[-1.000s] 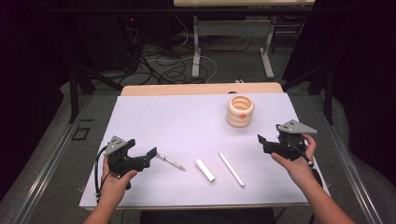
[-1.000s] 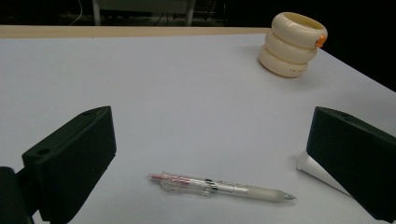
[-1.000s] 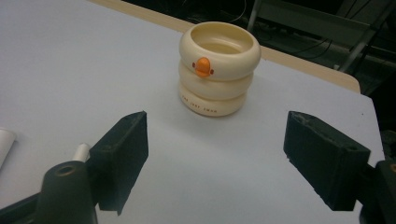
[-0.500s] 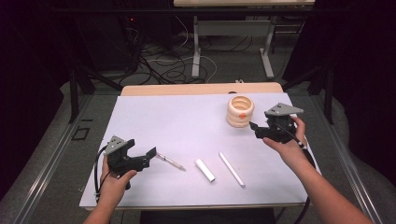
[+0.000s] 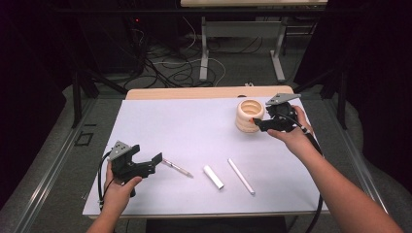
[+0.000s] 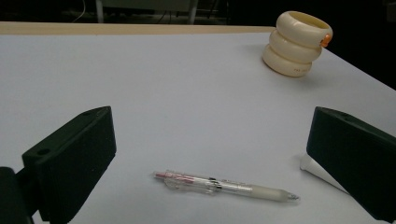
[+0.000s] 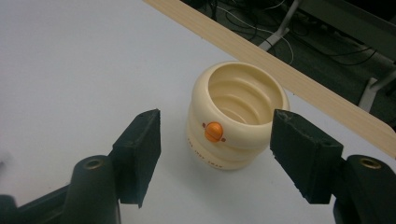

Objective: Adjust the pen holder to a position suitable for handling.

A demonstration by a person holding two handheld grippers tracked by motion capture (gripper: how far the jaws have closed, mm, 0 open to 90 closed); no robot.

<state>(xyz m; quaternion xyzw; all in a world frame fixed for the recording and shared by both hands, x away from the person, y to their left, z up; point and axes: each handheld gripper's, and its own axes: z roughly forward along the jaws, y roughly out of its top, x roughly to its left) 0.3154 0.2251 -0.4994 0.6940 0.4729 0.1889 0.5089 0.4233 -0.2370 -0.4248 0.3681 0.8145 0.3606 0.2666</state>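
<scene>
The right gripper (image 5: 258, 123) sits just beside the cream ribbed cup (image 5: 249, 115) at the table's (image 5: 194, 126) far right; its jaws, just narrowing, remain apart, gripping nothing. The left gripper (image 5: 154, 160) gapes empty near a pen (image 5: 177, 168).

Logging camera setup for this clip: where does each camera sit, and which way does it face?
High view: above the near side, looking forward and down on the table; both forearms, left gripper, right gripper.
Left gripper view: low, along its open jaws at the pen.
Right gripper view: down between its open jaws at the cream holder.
Shared: the holder shows in all three.
</scene>
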